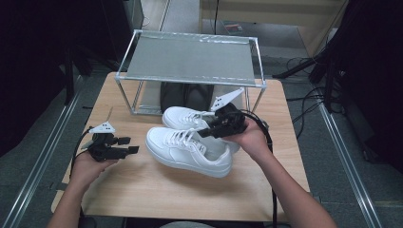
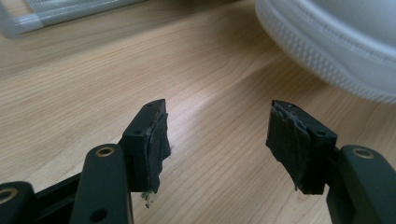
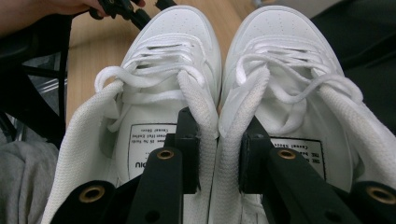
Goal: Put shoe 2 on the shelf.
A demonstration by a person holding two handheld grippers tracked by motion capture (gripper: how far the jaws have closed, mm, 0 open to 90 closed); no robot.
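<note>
Right hand-held gripper (image 3: 217,154): one jaw inside each white sneaker, clamped on the two adjoining collars; pair of sneakers (image 1: 192,142) held together, tilted just above the counter (image 1: 142,190).
Left hand-held gripper (image 2: 217,140): jaws apart, empty, just beside a sneaker sole.
Risk: soft collars may slip from the pinch, dropping one sneaker.
Rack (image 1: 190,59): top shelf bare; dark items beneath.
</note>
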